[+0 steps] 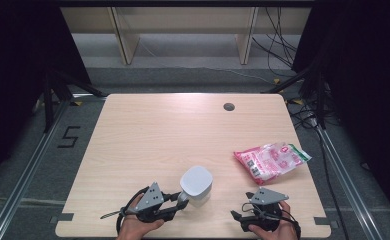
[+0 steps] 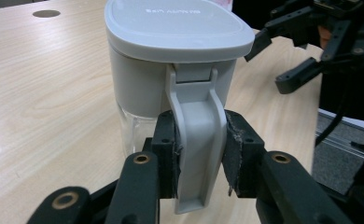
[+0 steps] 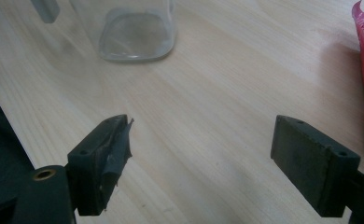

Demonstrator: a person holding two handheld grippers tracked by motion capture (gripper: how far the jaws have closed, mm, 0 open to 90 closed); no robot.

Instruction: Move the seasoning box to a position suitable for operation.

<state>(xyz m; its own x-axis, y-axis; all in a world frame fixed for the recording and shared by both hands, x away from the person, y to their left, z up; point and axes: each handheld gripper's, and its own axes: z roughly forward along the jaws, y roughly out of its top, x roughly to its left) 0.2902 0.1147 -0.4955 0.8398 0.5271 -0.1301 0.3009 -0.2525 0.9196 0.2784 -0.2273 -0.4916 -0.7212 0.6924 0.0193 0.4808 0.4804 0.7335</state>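
High view: your left gripper (image 1: 179,199), bottom centre-left, is clamped on the handle of the jug (image 1: 196,185) standing on the table (image 1: 148,145). Right gripper (image 1: 243,216), bottom right, is spread wide w/ nothing in it; pink bag (image 1: 270,160) mid-right.

Left gripper view: pads (image 2: 167,154) squeeze the grey handle (image 2: 196,140) mid-frame, just below the lid (image 2: 175,25). Stiff plastic, prob. light, clear lower body slick, so stick to the handle.

Right gripper view: jug base (image 3: 136,37) upper left, jaws apart.

pink snack bag (image 1: 271,160) lying flat, right side | wooden table (image 1: 148,140) | round grommet hole (image 1: 228,106) far edge
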